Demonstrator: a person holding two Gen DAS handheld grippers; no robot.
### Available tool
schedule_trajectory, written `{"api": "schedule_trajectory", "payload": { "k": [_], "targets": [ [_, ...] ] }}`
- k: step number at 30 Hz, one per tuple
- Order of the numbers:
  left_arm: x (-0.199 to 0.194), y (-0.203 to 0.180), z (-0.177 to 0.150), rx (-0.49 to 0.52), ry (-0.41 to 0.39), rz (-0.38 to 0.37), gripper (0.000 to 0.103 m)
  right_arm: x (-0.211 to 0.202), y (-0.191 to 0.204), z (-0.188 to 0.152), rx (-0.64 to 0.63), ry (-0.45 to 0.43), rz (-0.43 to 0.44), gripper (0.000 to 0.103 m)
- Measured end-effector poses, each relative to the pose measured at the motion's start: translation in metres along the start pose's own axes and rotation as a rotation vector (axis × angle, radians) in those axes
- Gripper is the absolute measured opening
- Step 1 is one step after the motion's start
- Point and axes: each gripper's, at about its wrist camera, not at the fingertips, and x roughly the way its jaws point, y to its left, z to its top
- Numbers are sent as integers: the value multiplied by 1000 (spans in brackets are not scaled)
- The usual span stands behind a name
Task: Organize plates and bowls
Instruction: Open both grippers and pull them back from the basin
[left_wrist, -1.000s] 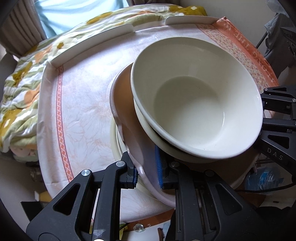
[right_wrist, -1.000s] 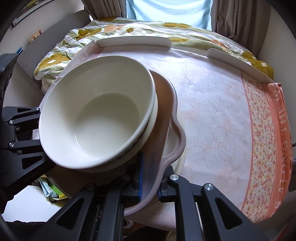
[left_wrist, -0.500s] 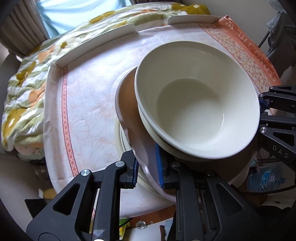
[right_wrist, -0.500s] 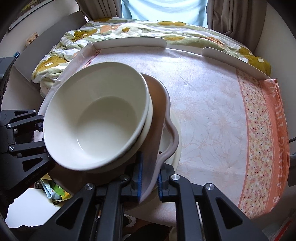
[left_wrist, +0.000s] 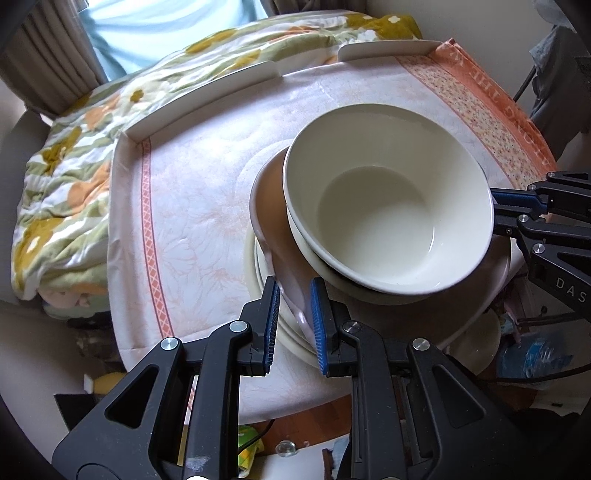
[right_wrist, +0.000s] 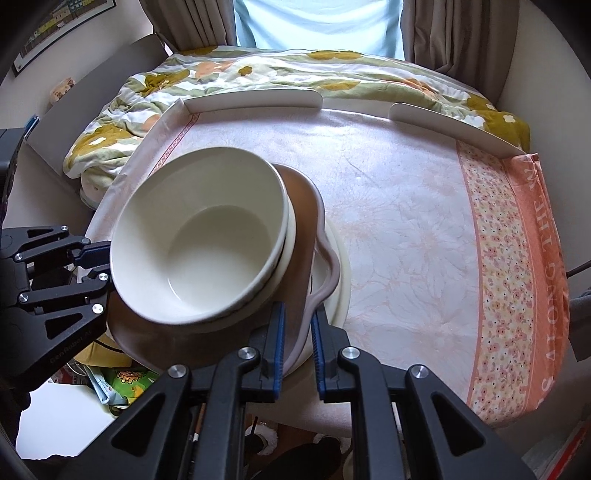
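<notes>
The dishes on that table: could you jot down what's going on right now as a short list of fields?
Top of stack: white bowl, nested in a second bowl
Under the bowls: brownish plate with a wavy rim
Bottom of stack: cream plates on the table
Left gripper: open, one finger either side of the brownish plate's rim
Right gripper: open, astride the rim on the opposite side
Table covering: floral cloth with an orange border
Behind the table: flowered quilt
</notes>
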Motion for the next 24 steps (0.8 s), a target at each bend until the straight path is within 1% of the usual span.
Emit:
{"api": "schedule_trajectory", "payload": {
  "k": [2, 6, 9, 11, 14, 15, 17, 18, 19, 20, 22, 24],
  "targets": [
    [-8, 0, -2, 0, -15, 4, 15, -7, -1, -2, 11, -13, 0, 12],
    [-35, 1, -7, -2, -74, 11, 15, -21, -2, -6, 28, -46, -1, 12],
    [-61, 4, -14, -41, -122, -15, 15, -38, 0, -11, 36, -84, -2, 12],
    [-88, 2, -20, -67, -186, -42, 15, -57, 2, -14, 38, -123, 0, 12],
    [-138, -4, -25, -96, -310, -22, 15, -95, 5, -18, 45, -202, 10, 12],
    [-154, -6, -26, -108, -349, -19, 15, -108, 5, -18, 47, -233, 10, 14],
    [-183, -11, -29, -140, -417, -13, 15, -137, 3, -19, 53, -297, 12, 37],
    [-194, -12, -28, -154, -443, -8, 15, -150, 2, -19, 58, -327, 15, 70],
    [-205, -15, -28, -168, -465, 0, 15, -164, 0, -19, 64, -365, 20, 96],
    [-214, -17, -27, -184, -487, 9, 15, -177, -1, -21, 67, -398, 23, 99],
    [-231, -20, -26, -210, -529, 17, 15, -202, -4, -21, 71, -456, 11, 99],
    [-246, -23, -27, -235, -575, 4, 15, -221, -8, -22, 84, -498, 1, 100]
  ]
}}
